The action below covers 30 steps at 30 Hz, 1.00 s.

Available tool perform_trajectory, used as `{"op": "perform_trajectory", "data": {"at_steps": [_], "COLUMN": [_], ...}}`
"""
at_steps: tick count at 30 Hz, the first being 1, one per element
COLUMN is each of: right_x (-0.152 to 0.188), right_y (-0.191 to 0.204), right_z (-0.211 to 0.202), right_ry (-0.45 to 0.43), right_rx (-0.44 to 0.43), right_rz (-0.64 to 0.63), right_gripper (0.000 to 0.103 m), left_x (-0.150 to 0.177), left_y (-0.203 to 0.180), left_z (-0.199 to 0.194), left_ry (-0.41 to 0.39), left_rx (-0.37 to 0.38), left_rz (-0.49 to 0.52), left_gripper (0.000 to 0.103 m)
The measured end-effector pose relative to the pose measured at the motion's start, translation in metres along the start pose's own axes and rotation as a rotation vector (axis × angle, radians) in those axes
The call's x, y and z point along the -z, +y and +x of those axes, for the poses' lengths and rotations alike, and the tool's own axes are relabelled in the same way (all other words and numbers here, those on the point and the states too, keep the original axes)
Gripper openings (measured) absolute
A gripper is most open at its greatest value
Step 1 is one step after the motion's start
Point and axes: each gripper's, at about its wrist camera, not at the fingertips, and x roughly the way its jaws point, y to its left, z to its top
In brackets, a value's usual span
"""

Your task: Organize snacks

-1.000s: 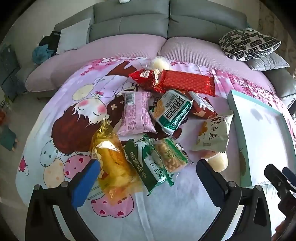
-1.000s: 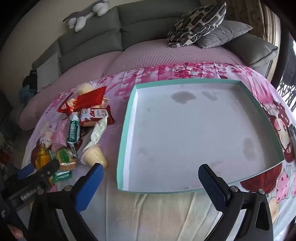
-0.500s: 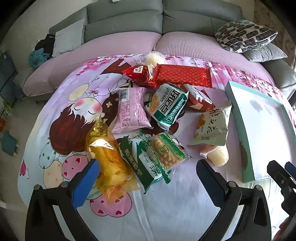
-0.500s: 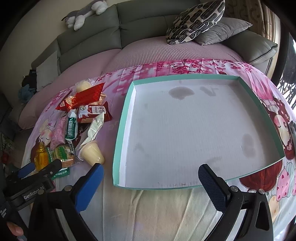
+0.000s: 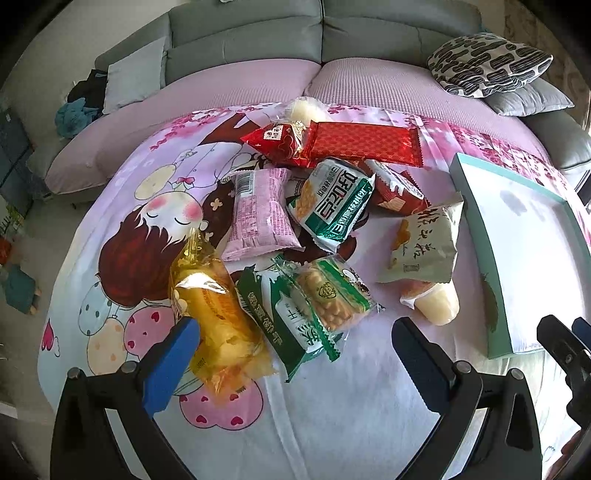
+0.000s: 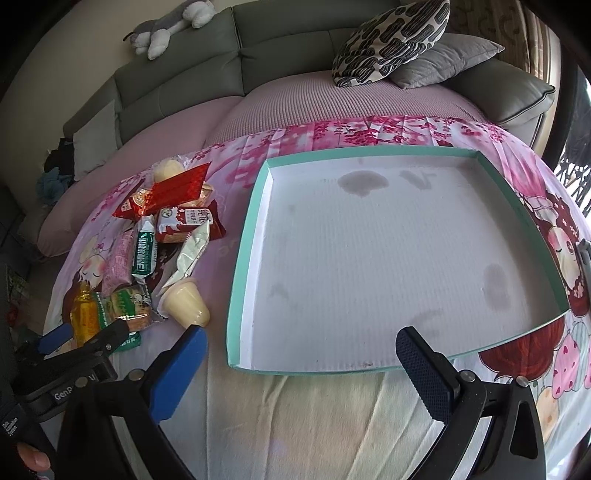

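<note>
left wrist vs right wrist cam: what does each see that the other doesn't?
Left wrist only: the pile head-on, with the pink packet's barcode readable.

Right wrist only: the whole inside of the teal tray, holding no snacks, and a plush toy on the sofa back.

Both: the yellow packet, jelly cup, patterned cushion. Left gripper and right gripper open.
</note>
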Motion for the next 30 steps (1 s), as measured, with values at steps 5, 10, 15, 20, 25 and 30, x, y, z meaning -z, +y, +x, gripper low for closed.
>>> {"op": "perform_trajectory", "data": {"at_steps": [5, 10, 15, 20, 25, 30], "right_x": [-0.0005, -0.0012, -0.0012, -0.0011, -0.0013, -0.0007], "right_y": [-0.0002, -0.0002, -0.0003, -0.0002, 0.0002, -0.0003], "right_z": [0.0015, 0.0022, 0.0018, 0.0019, 0.0025, 0.0021], "right_ry": [0.006, 0.01, 0.01, 0.011, 0.012, 0.011], "right_rx": [-0.003, -0.002, -0.004, -0.003, -0.004, -0.004], "right_rz": [0.004, 0.006, 0.006, 0.007, 0.007, 0.008], "right_gripper": [0.103, 0.103, 0.103, 0.103, 0.103, 0.103], "left_x": [-0.0004, 0.0001, 0.0002, 0.0001, 0.0004, 0.0002], "left_y": [0.0002, 0.0007, 0.0006, 0.001, 0.0013, 0.0013], "left_z": [0.0013, 0.0033, 0.0044, 0.0056, 0.006, 0.0064], "left_ry": [0.003, 0.009, 0.012, 0.015, 0.014, 0.015], "left_rx": [-0.003, -0.007, -0.011, -0.014, -0.014, -0.015], "left_rz": [0.001, -0.005, -0.008, -0.006, -0.005, -0.006], "left_gripper": [0.103, 0.103, 0.103, 0.103, 0.103, 0.103]}}
